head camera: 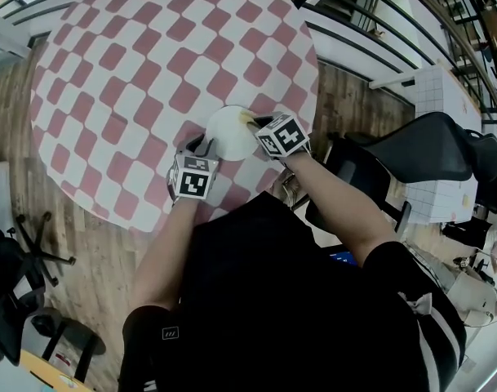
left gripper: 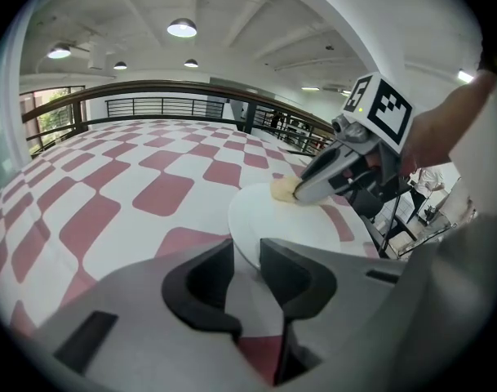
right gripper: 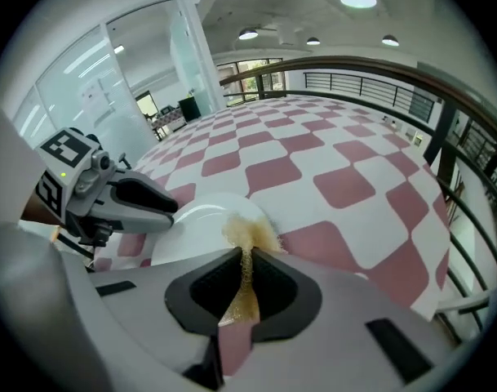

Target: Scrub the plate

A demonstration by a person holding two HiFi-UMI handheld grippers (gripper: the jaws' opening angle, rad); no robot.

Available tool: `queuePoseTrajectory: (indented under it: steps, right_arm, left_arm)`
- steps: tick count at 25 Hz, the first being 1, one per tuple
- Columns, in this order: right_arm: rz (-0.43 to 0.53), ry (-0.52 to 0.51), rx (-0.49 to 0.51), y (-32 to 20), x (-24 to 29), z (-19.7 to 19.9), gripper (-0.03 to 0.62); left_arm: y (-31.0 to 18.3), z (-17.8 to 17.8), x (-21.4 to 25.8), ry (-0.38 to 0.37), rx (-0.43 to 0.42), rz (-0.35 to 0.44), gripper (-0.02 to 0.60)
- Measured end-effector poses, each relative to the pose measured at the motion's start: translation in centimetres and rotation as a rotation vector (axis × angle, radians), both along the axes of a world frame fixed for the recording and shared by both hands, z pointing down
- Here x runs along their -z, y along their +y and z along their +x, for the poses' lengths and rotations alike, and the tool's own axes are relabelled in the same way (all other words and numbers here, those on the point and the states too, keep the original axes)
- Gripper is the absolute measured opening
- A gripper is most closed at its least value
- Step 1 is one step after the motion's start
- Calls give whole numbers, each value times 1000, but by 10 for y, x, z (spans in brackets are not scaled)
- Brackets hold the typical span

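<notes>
A white plate [head camera: 226, 134] lies on the red-and-white checked table [head camera: 142, 64], close to its near edge. My left gripper [head camera: 203, 147] is at the plate's near-left rim. In the left gripper view its jaws [left gripper: 246, 260] are shut on the rim of the plate [left gripper: 305, 223]. My right gripper [head camera: 253, 123] is shut on a yellow sponge [head camera: 246, 118] that rests on the plate's far right edge. The right gripper view shows the sponge [right gripper: 250, 233] pinched between the jaws [right gripper: 248, 260], with its free end on the plate [right gripper: 191, 225]. The left gripper [right gripper: 168, 206] is at the plate's left.
The round table's near edge runs just below the plate. A dark office chair [head camera: 428, 158] stands to the right of the person. More chair bases [head camera: 28, 260] stand on the wooden floor at the left. A railing [right gripper: 379, 72] curves behind the table.
</notes>
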State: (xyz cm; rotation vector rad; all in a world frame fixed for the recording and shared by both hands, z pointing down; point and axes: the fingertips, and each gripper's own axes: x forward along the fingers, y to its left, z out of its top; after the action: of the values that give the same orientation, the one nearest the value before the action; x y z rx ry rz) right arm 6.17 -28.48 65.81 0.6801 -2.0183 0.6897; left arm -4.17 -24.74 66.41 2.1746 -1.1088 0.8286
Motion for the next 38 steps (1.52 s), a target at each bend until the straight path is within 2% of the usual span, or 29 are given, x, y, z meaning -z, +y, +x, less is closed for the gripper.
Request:
queuePoseTrajectory:
  steps: [4,5,7,9,12,15,18,21,25,28,30,32,34,36,38]
  right_arm:
    - [142,70,-78,-39,9,9,41]
    - [153,62,-102,-43,13,9,41]
    - [104,-25,-98,-31,24,-7,41]
    - [5,-122,-21,1,29,-36,41]
    - [-129,-187,52,44,19,-69,41]
    - [-145,-170,45,51,1,-78,41]
    - [-89,-150,26,32,-3,-80,41]
    - [-12,-98,19,8,-4,-70,41]
    - [46,-37,-45,-20,-4,-32,41]
    - [90,-2,-120,-30,4,-1,41]
    - [98,-13,-182,-28,15,15,41]
    - [52,-103,-199,-12,27,5,41]
    - [-20,-182,-145,15,29,-25,41]
    - [-79,-186,-70,41,19,-52,41]
    - [-110,-149,-19,63,7,-67,41]
  left_arm:
    - [-2,-1,-1,12,9,-3,104]
    - [-2,-1,-1,15,10,-4,104]
    - [-1,-1,0,25,14,-7,104]
    - [-1,-1,0,38,20,-7,103]
    - [0,-1,1,41,25,-11,100]
    - [0,1,0,37,21,-5,91]
    - [-1,1,-1,27,9,9,89]
    - [0,0,0,21,3,-1,89]
    - [0,0,0,39,10,-7,91]
    - [0,-1,0,48,17,-12,91]
    - [0,0,0,58,23,-20,89]
    - [0,0,0,71,28,-26,89]
    - [-1,-1,-1,69,35,-22,87]
    - [-2,0,-1,58,38,-13,81]
    - [-4,2,0,56,38,-3,81]
